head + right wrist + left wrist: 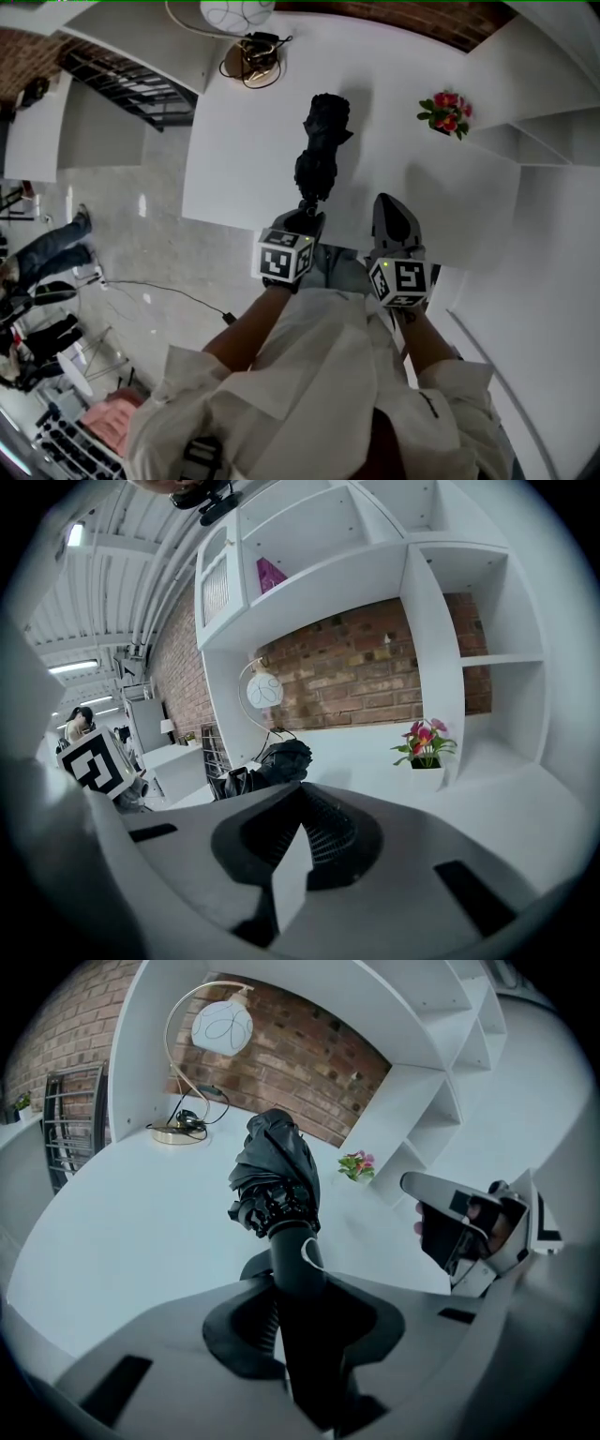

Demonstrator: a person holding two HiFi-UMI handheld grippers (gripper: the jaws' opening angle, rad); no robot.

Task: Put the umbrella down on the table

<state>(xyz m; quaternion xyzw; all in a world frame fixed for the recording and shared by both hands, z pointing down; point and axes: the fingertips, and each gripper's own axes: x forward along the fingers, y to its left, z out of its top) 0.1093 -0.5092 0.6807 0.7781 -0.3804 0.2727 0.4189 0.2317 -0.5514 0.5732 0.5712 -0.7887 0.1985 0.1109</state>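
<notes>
Over the white table (234, 150), centre of the frame: a folded umbrella (322, 150) held by its handle, not yet set down.

Left gripper (302, 221) has its jaws clamped on the black handle (298, 1283), and the bunched canopy points away toward the upper middle of the head view; whether it touches the tabletop I cannot tell. Right gripper (395, 217) hangs just beside it, jaws pressed together on nothing. The handle end sits at the table's near edge, so an early release could probably let the umbrella tip or roll off. A swing toward the right could knock the small white pot (427, 776), which holds pink and red flowers (424, 737). One shelf cubby (300, 550) holds a purple item (270, 574).
</notes>
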